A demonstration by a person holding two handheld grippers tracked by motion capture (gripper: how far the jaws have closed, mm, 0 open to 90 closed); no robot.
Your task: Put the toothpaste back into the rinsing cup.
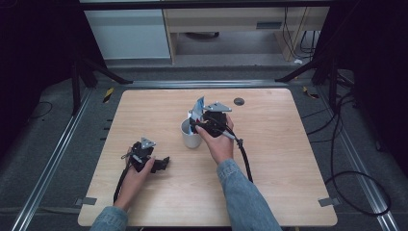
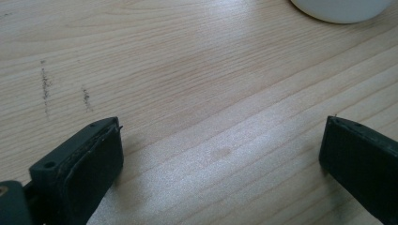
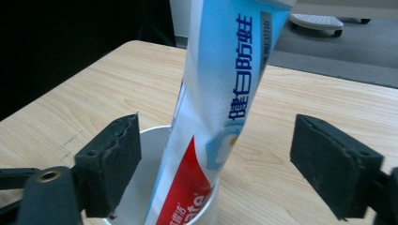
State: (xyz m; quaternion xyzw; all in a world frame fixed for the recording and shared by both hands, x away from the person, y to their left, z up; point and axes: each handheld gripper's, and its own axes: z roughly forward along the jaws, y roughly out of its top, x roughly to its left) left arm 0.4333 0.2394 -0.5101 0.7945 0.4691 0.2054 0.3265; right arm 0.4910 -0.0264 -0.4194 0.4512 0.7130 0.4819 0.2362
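- A light wooden table point(image 1: 144, 202) with rounded corners stands on grey carpet point(image 1: 57, 159).
- Metal rails point(image 1: 53, 159) run along the floor on both sides of the table.
- Beyond the table's far edge stand a white cabinet point(image 1: 127, 33) and a pale wooden desk point(image 1: 231, 21).
- Black cables point(image 1: 351, 168) loop on the floor right of the table.

The cup point(image 1: 191, 137) stands on the table point(image 1: 288, 183) near its middle, with the tube point(image 1: 197, 109) upright in it, leaning on the rim. The right gripper point(image 1: 199, 126) is just behind and right of the cup; the left gripper point(image 1: 161, 163) rests toward the near left corner, well apart
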